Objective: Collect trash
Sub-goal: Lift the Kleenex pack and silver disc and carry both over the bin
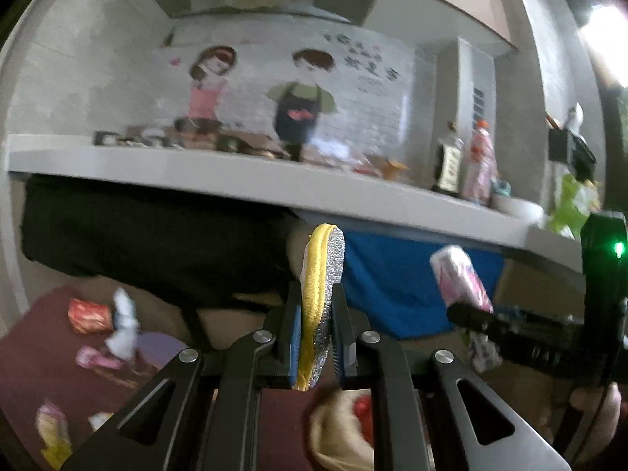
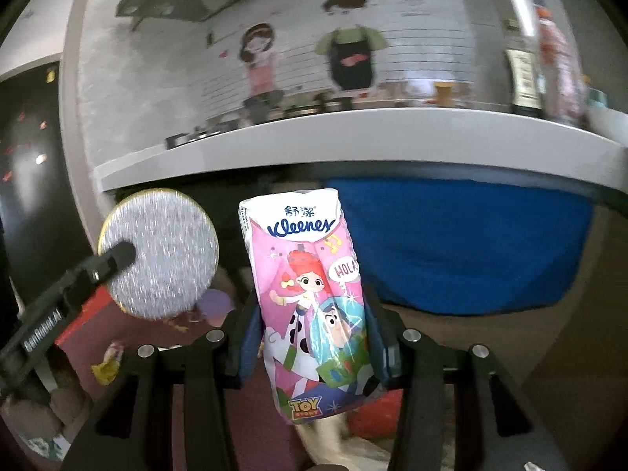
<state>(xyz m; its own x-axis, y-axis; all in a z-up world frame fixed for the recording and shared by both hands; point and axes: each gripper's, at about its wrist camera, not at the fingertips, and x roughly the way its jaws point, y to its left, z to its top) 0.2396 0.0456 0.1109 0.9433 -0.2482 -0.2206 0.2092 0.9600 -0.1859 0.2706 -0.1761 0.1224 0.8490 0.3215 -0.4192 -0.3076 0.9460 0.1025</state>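
My left gripper [image 1: 317, 306] is shut on a round scouring pad [image 1: 320, 294], silver with a yellow rim, held edge-on and upright. In the right wrist view the same pad [image 2: 165, 251] shows face-on at the left, with a left finger across it. My right gripper [image 2: 312, 322] is shut on a pink Kleenex tissue pack [image 2: 310, 294] with cartoon print, held upright. The pack also shows in the left wrist view [image 1: 459, 278] at the right. Both are held up in front of a grey counter edge.
A grey counter [image 1: 274, 180] with bottles [image 1: 479, 161] and clutter runs across. Below it hangs a blue cloth [image 2: 463, 243]. On the dark red floor mat [image 1: 35, 361] lie wrappers [image 1: 86, 316] and scraps. A beige bag [image 1: 337, 431] sits below the grippers.
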